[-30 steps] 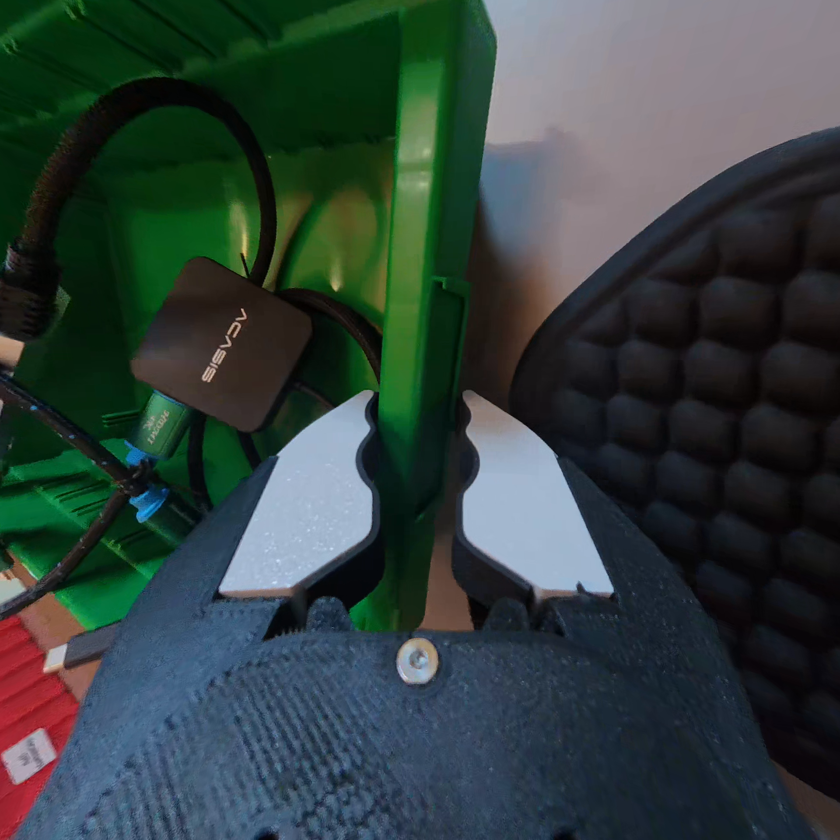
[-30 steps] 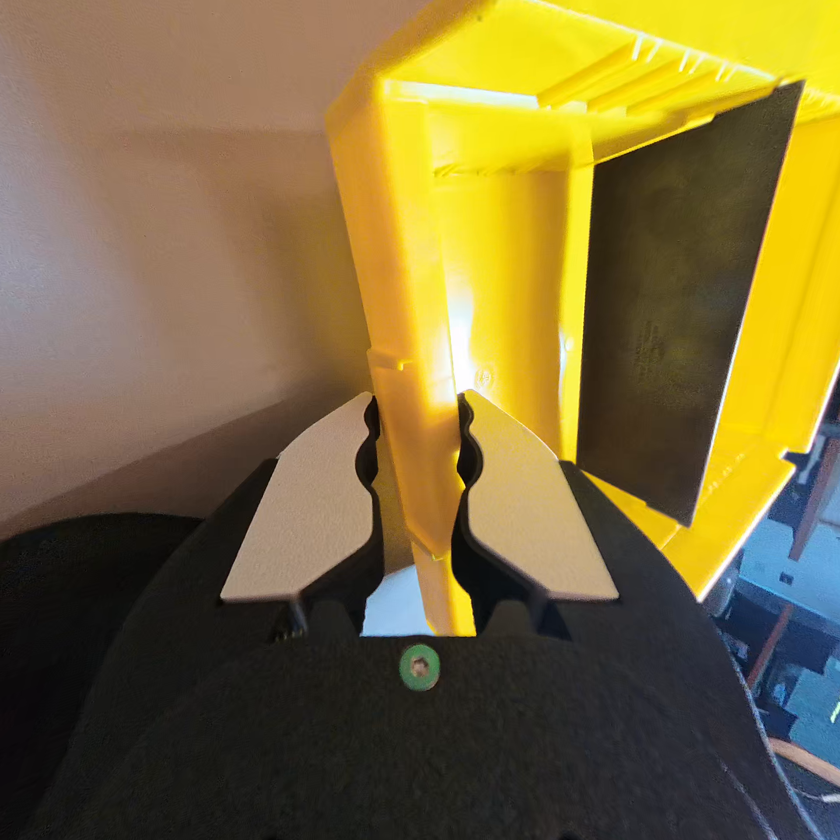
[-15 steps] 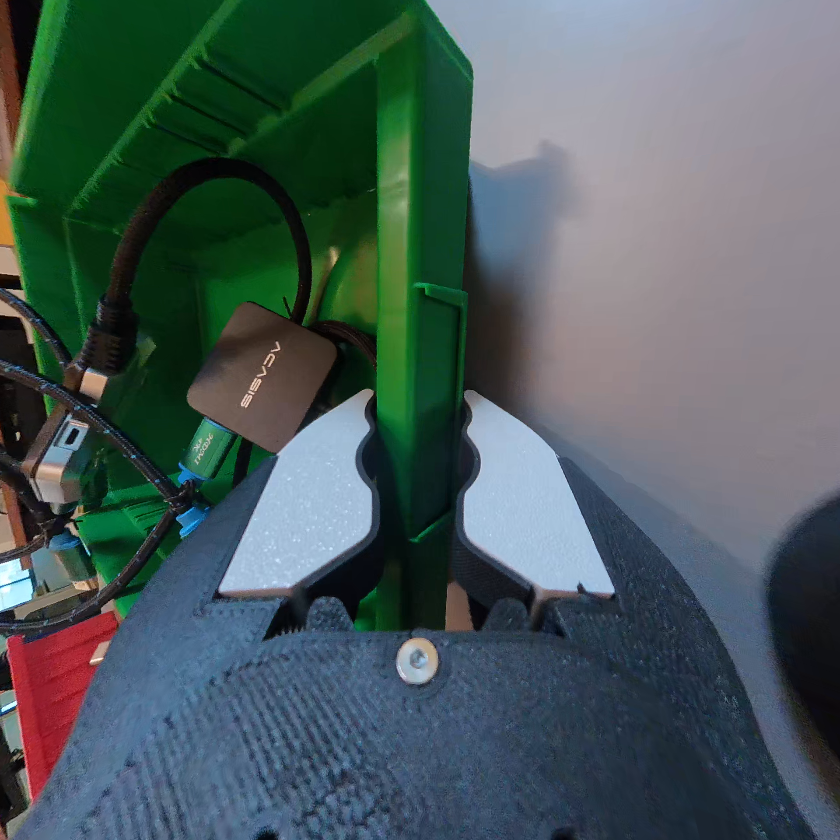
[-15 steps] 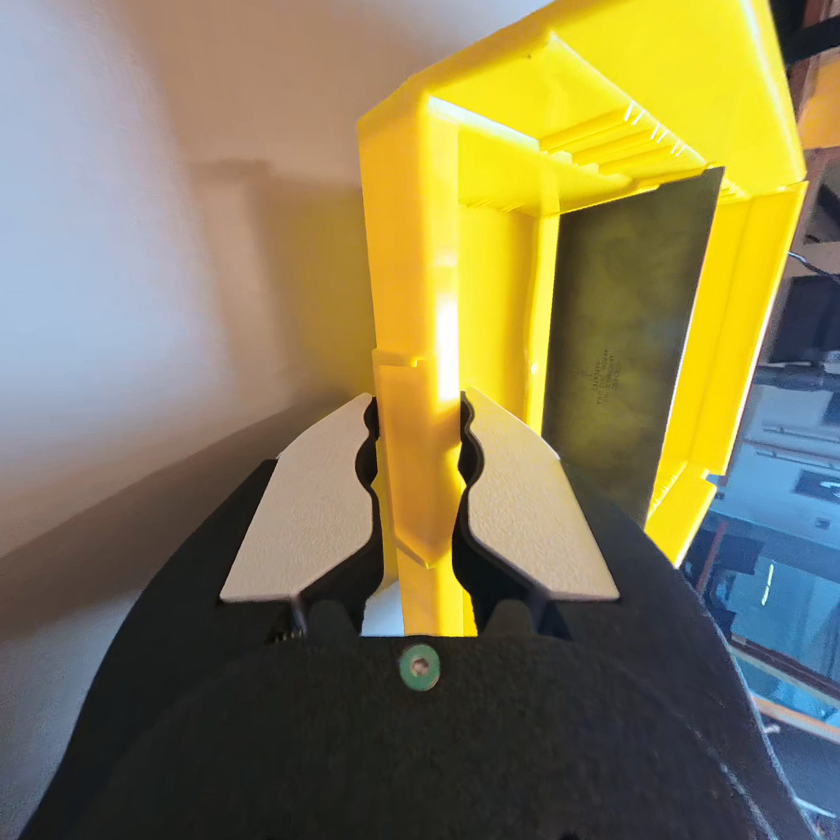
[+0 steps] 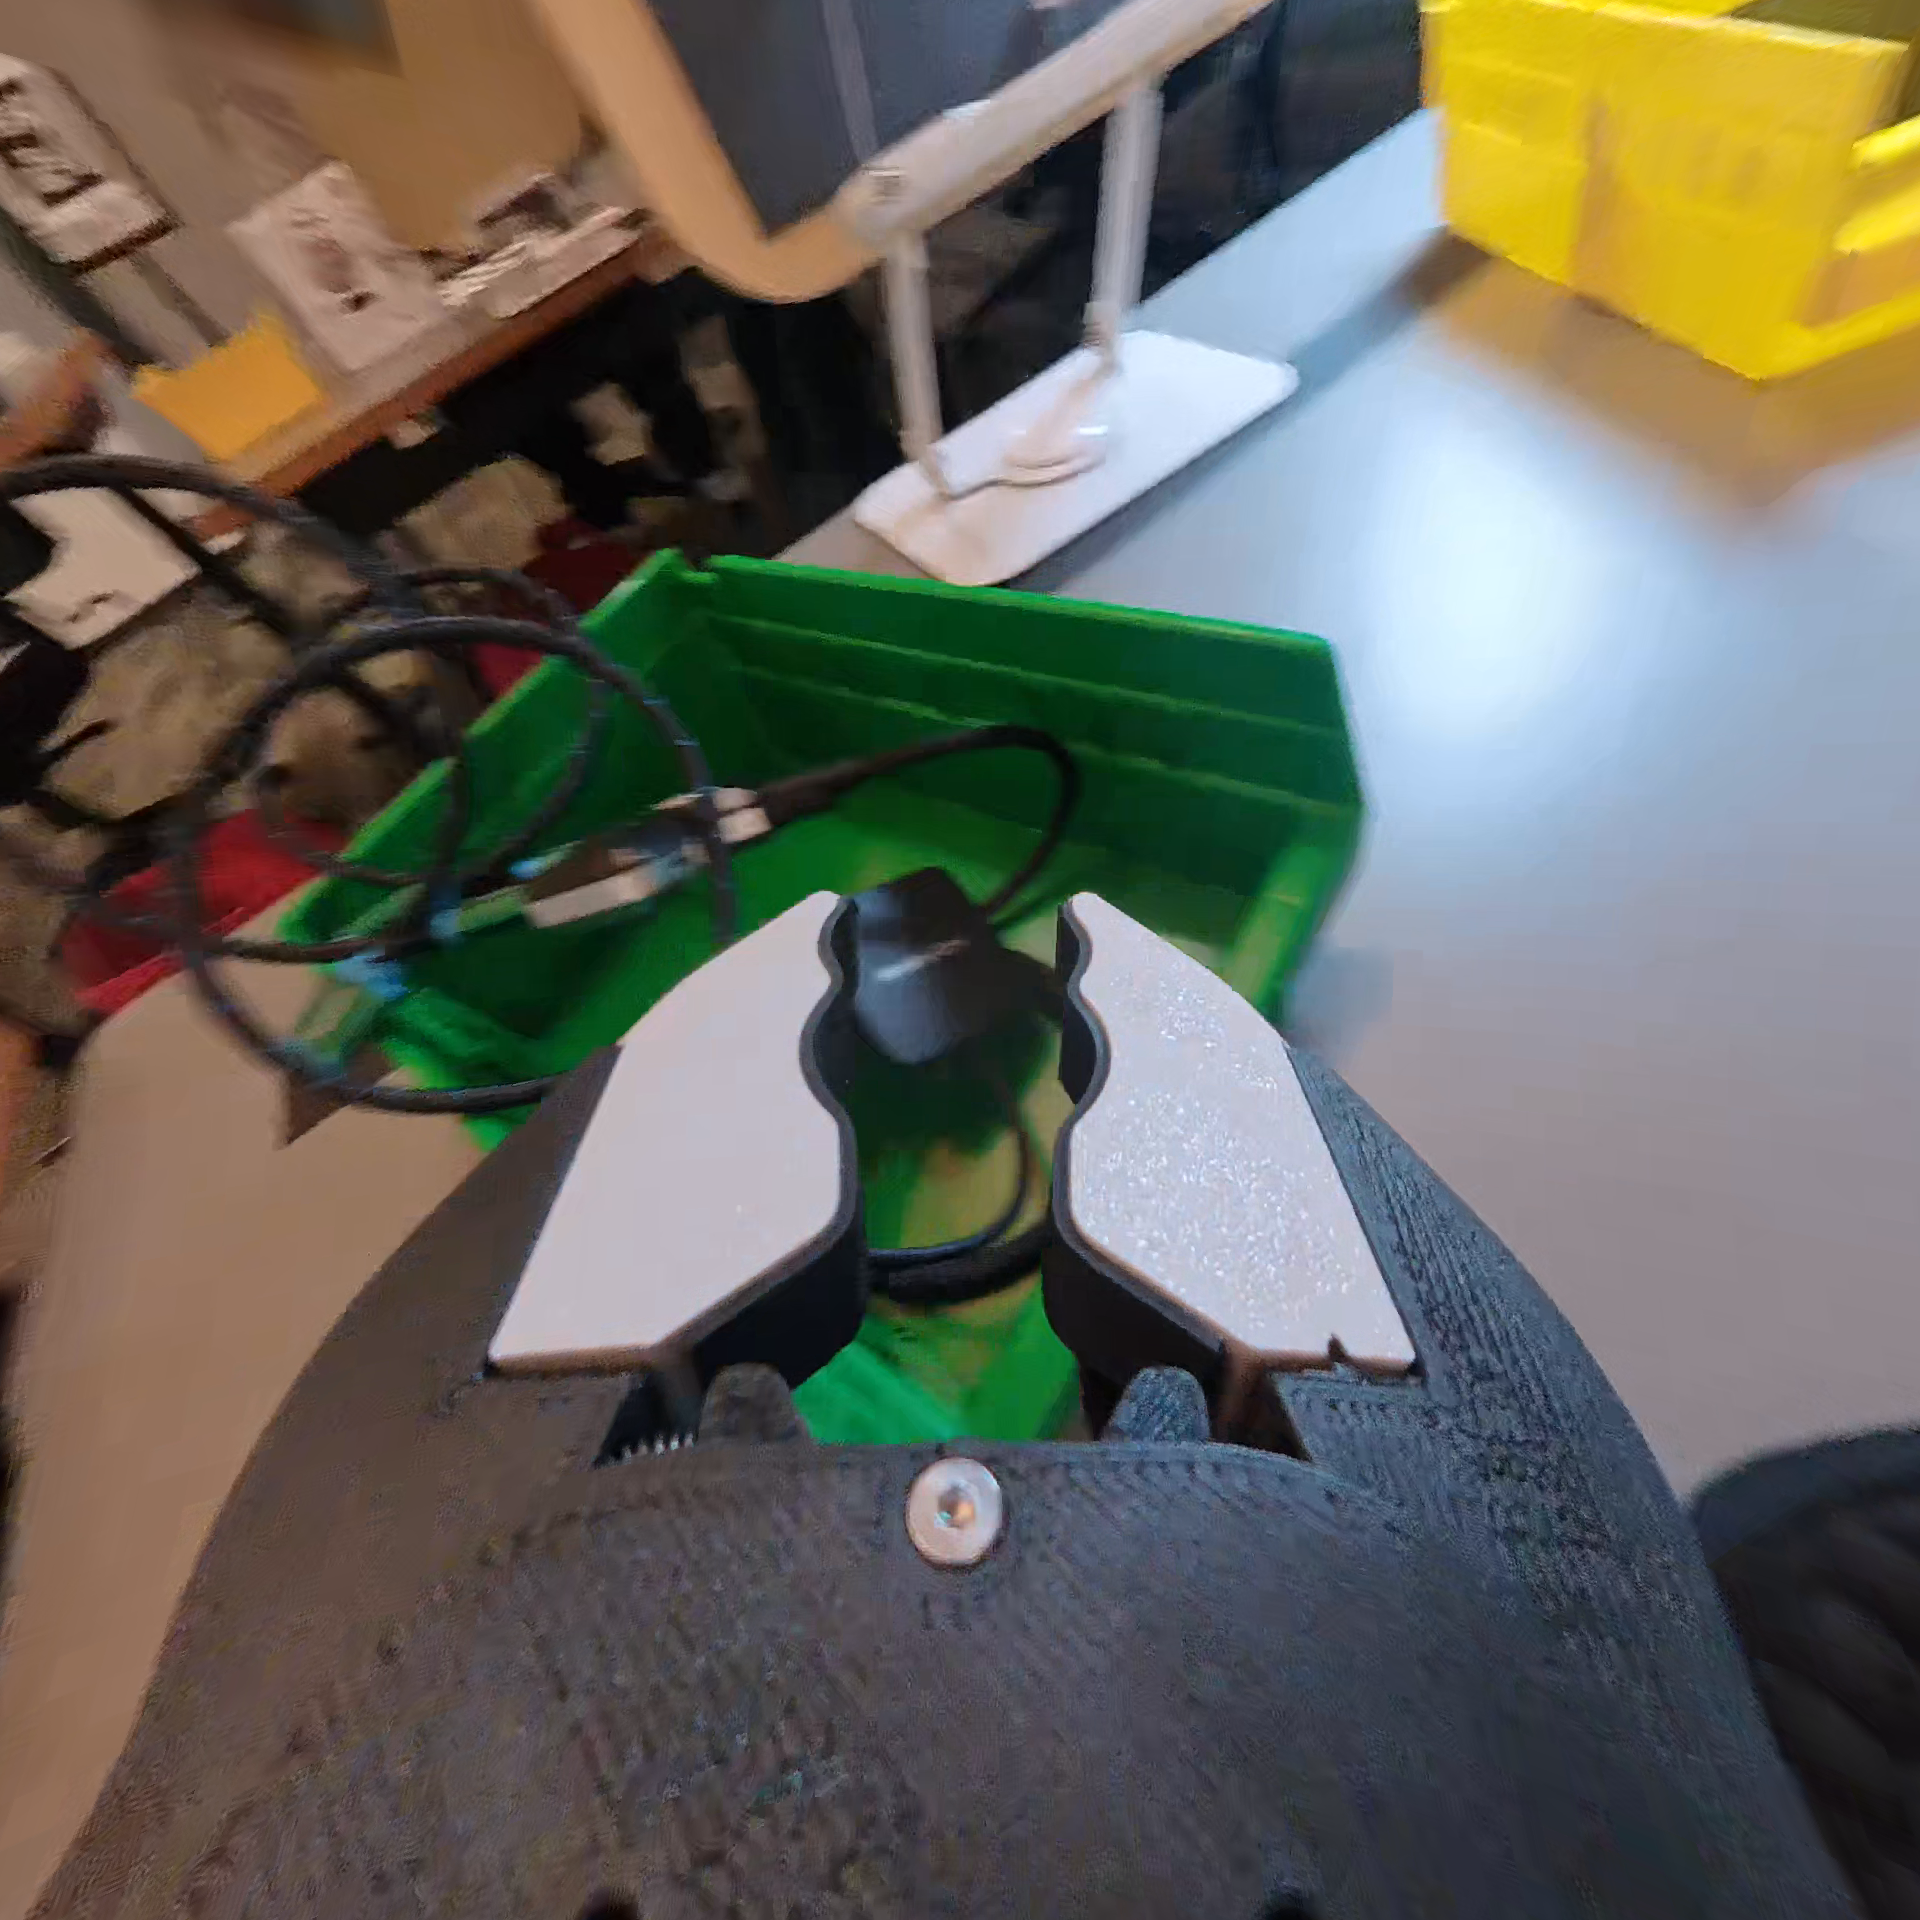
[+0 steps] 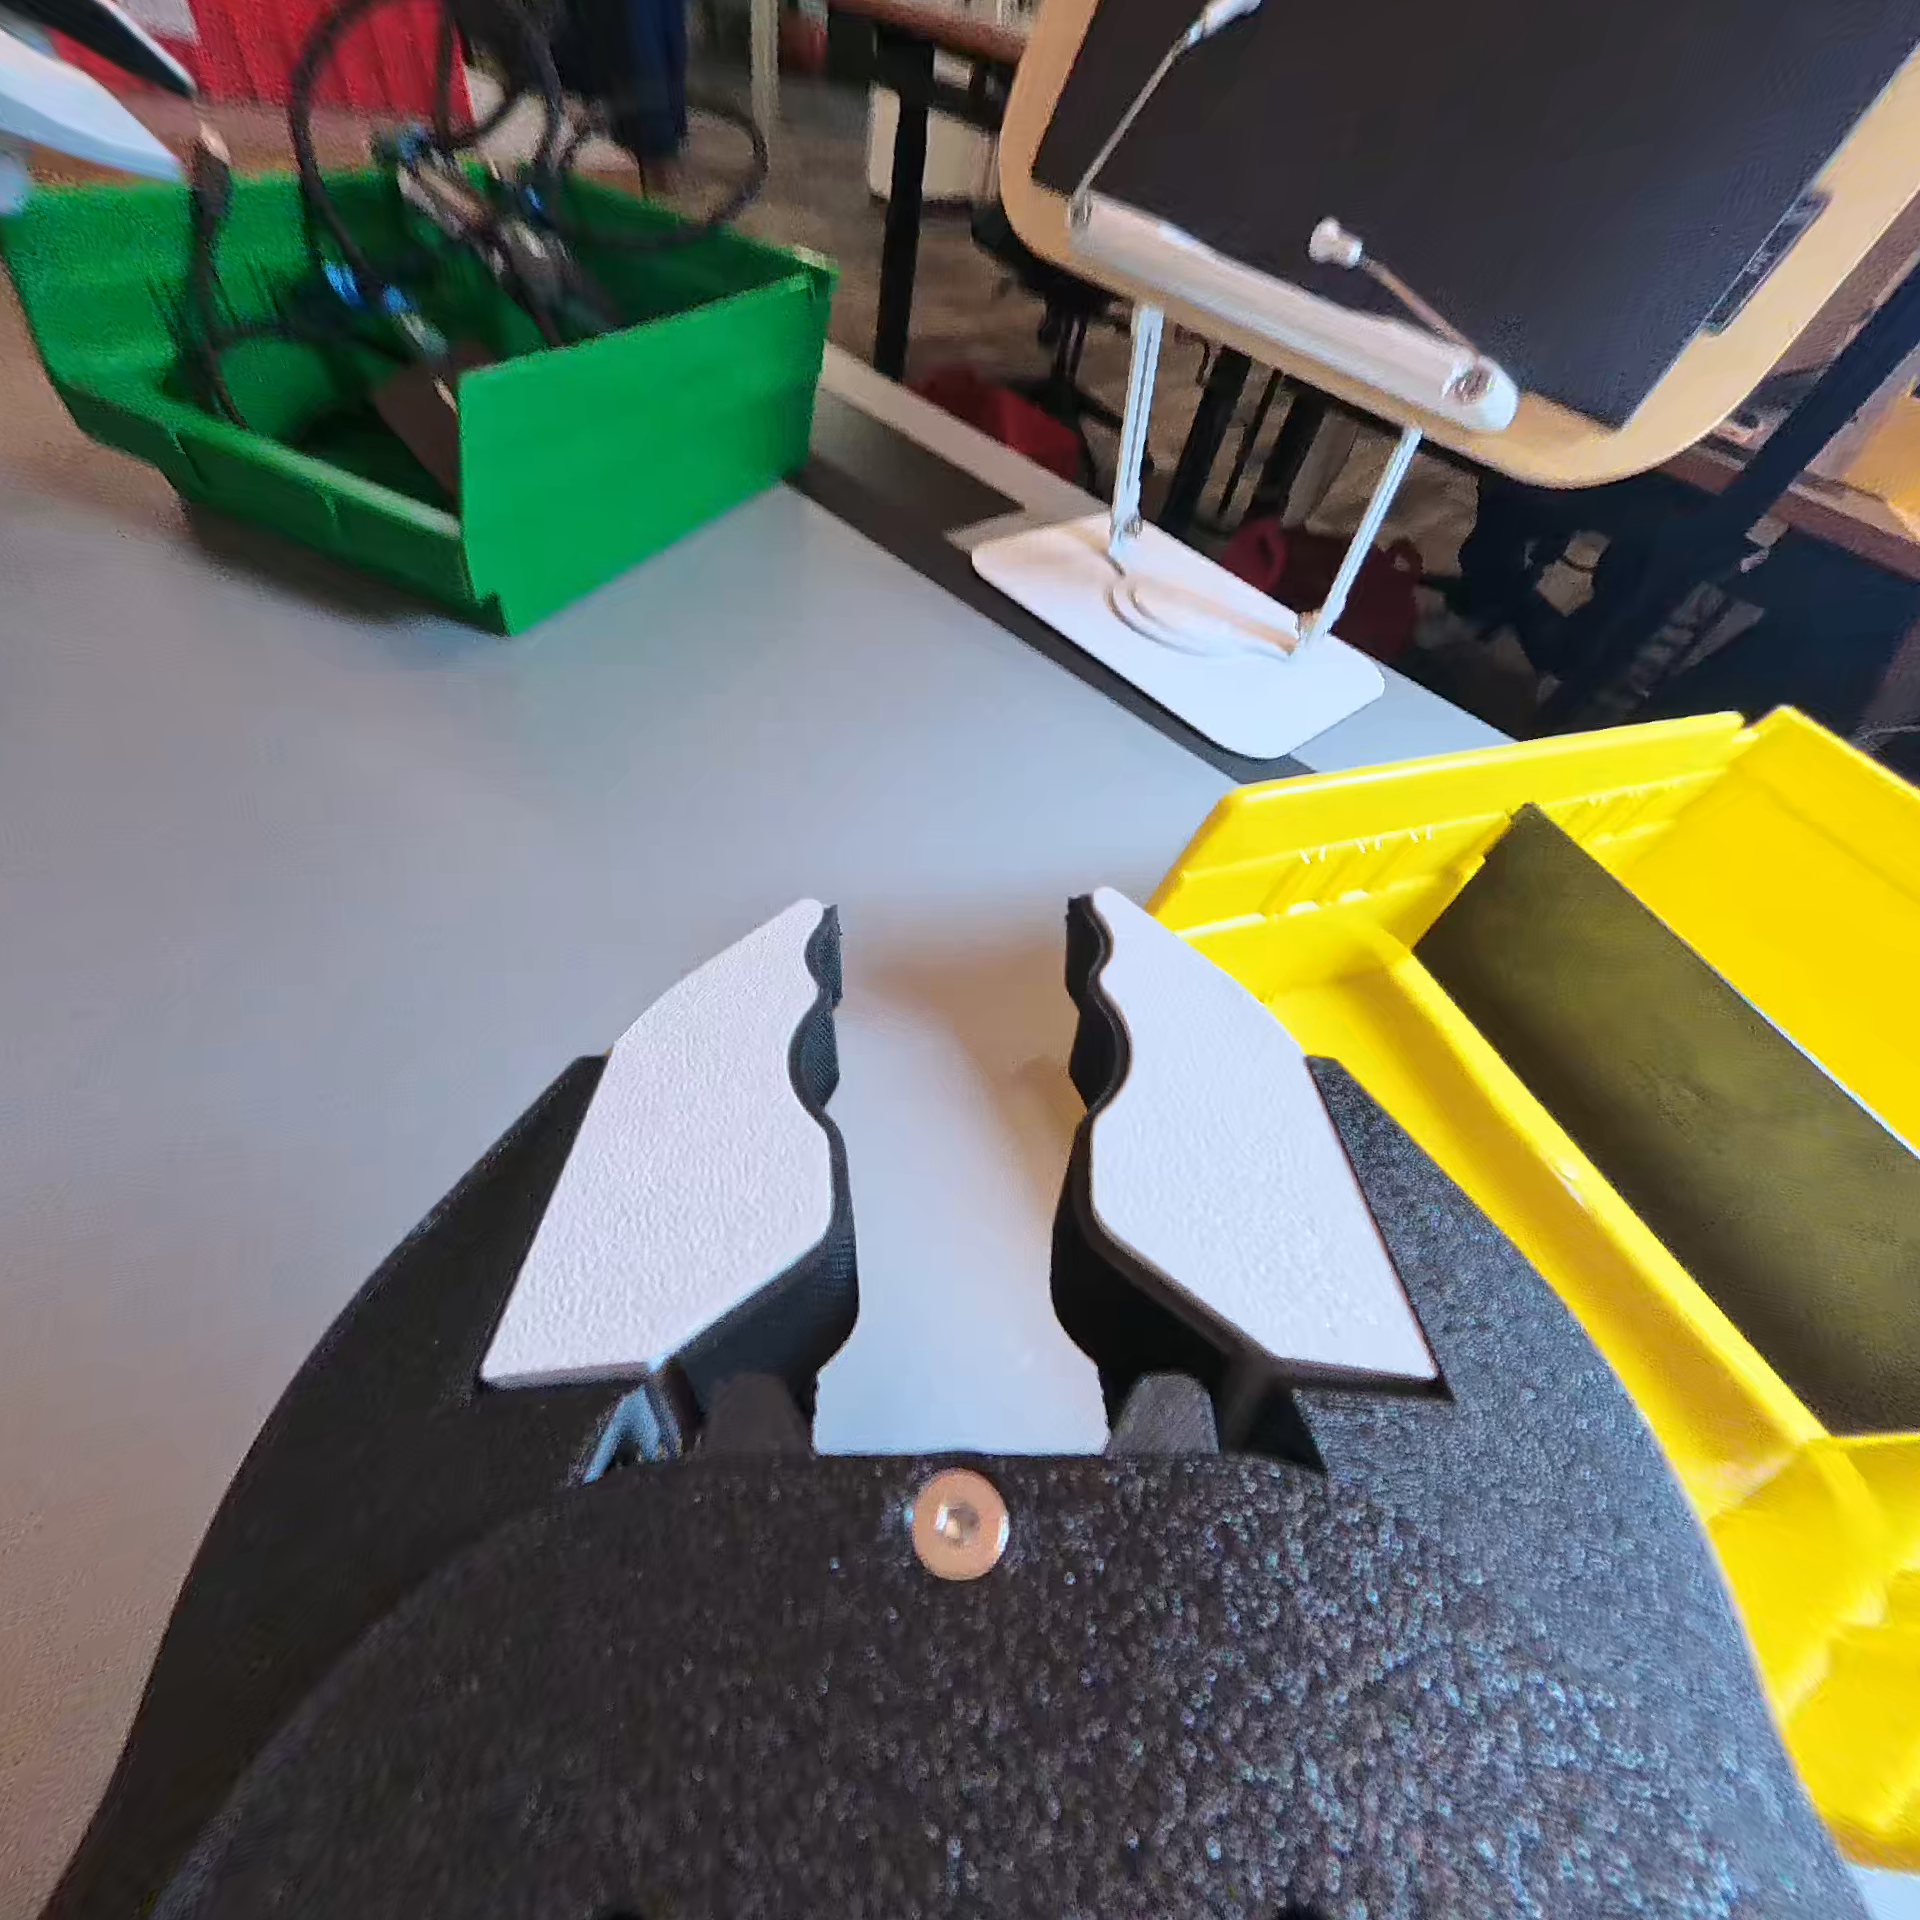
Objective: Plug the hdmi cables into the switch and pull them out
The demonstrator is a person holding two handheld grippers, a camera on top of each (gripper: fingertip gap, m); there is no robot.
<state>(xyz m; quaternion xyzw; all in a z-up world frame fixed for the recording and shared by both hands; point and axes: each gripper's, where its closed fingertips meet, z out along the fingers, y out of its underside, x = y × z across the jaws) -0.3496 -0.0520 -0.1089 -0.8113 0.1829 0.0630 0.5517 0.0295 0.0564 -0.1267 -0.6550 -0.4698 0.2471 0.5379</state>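
Grey desk [image 6: 520, 831] fills both views, with blurred clutter and furniture behind its far edge. Taking the green bin [image 5: 1039, 665] as the landmark: it sits on the desk and holds the switch [image 5: 914, 977], a small dark square box lying on the bin floor, and a tangle of black cables [image 5: 436, 665]. Several cables loop up over the bin's left rim, and silver plug ends lie inside, beyond the switch; whether any plug sits in the switch is too blurred to tell. The left hand-held gripper [image 5: 945, 914] hangs just above the bin's near side, its fingers spread with nothing between them, the switch showing through the gap. A white stand [image 6: 1195, 634] holding a dark tablet is past the bin to the right. Farther right is a yellow bin [image 6: 1351, 966] containing a dark flat slab [image 6: 1683, 1122]; its right part is cut off. The right hand-held gripper [image 6: 951, 914], well right of the green bin and just beside the yellow one, is spread and empty over bare desk.
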